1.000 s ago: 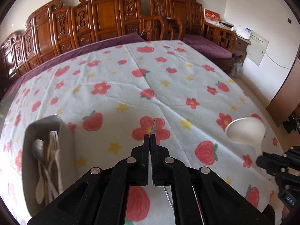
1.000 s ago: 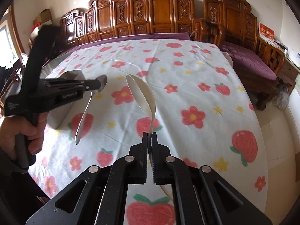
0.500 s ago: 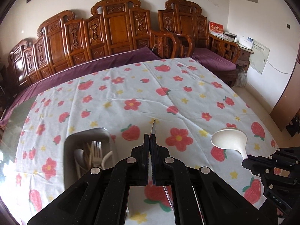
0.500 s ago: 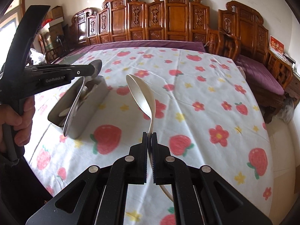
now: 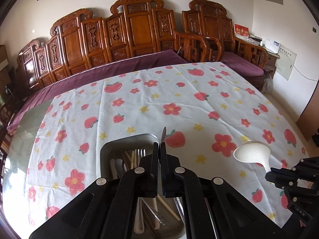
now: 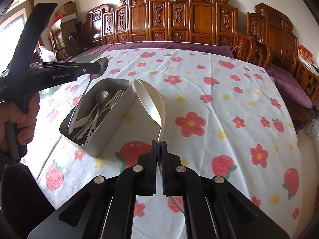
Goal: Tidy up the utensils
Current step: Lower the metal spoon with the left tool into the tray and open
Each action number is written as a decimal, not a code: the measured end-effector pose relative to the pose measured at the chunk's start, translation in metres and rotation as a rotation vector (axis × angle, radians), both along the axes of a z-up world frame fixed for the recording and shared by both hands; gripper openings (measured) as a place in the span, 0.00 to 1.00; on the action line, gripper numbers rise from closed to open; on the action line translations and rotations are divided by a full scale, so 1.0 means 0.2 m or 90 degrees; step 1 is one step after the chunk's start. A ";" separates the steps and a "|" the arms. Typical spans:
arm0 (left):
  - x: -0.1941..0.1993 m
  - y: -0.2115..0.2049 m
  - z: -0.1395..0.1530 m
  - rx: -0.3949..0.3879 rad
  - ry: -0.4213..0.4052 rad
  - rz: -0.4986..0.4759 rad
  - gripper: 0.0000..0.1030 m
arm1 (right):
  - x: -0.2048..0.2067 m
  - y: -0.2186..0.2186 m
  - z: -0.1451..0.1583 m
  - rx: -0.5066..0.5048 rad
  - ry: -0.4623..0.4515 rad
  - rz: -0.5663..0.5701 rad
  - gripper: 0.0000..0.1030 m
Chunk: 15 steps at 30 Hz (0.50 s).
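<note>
My left gripper (image 5: pixel 159 149) is shut on a metal spoon (image 6: pixel 79 103); it hangs handle-down over the grey metal utensil box (image 6: pixel 111 123). The left gripper also shows in the right wrist view (image 6: pixel 95 69), above the box's left side. The box (image 5: pixel 111 145) holds several spoons, forks and chopsticks. My right gripper (image 6: pixel 159 145) is shut on the handle of a white ladle (image 6: pixel 153 101), bowl up, just right of the box. The ladle also shows in the left wrist view (image 5: pixel 252 154).
The table (image 6: pixel 229 99) wears a white cloth with strawberries and flowers. Carved wooden chairs with purple cushions (image 5: pixel 139 39) line the far side. A bare glass strip of table (image 5: pixel 22 123) lies at the left.
My left gripper with the metal spoon has moved over the box, which now lies under its fingers. My right gripper with the ladle has come closer to the box.
</note>
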<state>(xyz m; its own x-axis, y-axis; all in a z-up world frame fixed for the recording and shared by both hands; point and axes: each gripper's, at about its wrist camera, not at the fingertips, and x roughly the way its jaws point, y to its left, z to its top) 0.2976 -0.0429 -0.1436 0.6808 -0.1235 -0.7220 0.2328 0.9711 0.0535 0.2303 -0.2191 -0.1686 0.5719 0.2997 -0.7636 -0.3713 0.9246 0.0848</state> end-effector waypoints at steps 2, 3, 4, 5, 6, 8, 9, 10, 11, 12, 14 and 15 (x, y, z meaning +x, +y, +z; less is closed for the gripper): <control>0.02 0.04 -0.03 -0.003 0.006 0.007 0.01 | 0.00 0.01 -0.01 -0.001 0.002 0.003 0.05; 0.03 0.06 -0.05 -0.004 0.010 0.011 0.01 | 0.01 0.02 -0.01 -0.001 0.003 0.005 0.05; 0.04 0.07 -0.06 -0.002 0.012 0.014 0.01 | 0.01 0.03 -0.02 -0.002 0.003 0.006 0.05; 0.05 0.09 -0.08 -0.001 0.015 0.019 0.01 | 0.01 0.04 -0.02 -0.002 0.004 0.007 0.05; 0.06 0.11 -0.10 -0.002 0.020 0.022 0.01 | 0.02 0.04 -0.03 -0.001 0.005 0.008 0.05; 0.08 0.13 -0.14 0.000 0.027 0.025 0.01 | 0.03 0.05 -0.04 0.000 0.007 0.008 0.05; 0.08 0.14 -0.16 0.002 0.031 0.026 0.01 | 0.03 0.05 -0.04 0.000 0.009 0.009 0.05; 0.09 0.14 -0.18 0.005 0.035 0.026 0.01 | 0.04 0.06 -0.05 0.000 0.010 0.009 0.05; 0.10 0.15 -0.21 0.008 0.041 0.026 0.01 | 0.04 0.06 -0.05 0.000 0.011 0.009 0.05; 0.10 0.15 -0.23 0.009 0.046 0.025 0.01 | 0.04 0.06 -0.06 0.000 0.012 0.009 0.05; 0.11 0.16 -0.27 0.010 0.057 0.025 0.01 | 0.06 0.07 -0.07 0.000 0.015 0.010 0.05; 0.11 0.16 -0.29 0.011 0.063 0.026 0.01 | 0.06 0.08 -0.08 -0.001 0.017 0.011 0.05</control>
<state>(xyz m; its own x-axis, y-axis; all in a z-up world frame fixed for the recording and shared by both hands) 0.3204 -0.0111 -0.2018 0.6098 -0.0850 -0.7880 0.1987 0.9789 0.0481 0.2424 -0.2040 -0.1839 0.5462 0.3080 -0.7790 -0.3841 0.9185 0.0938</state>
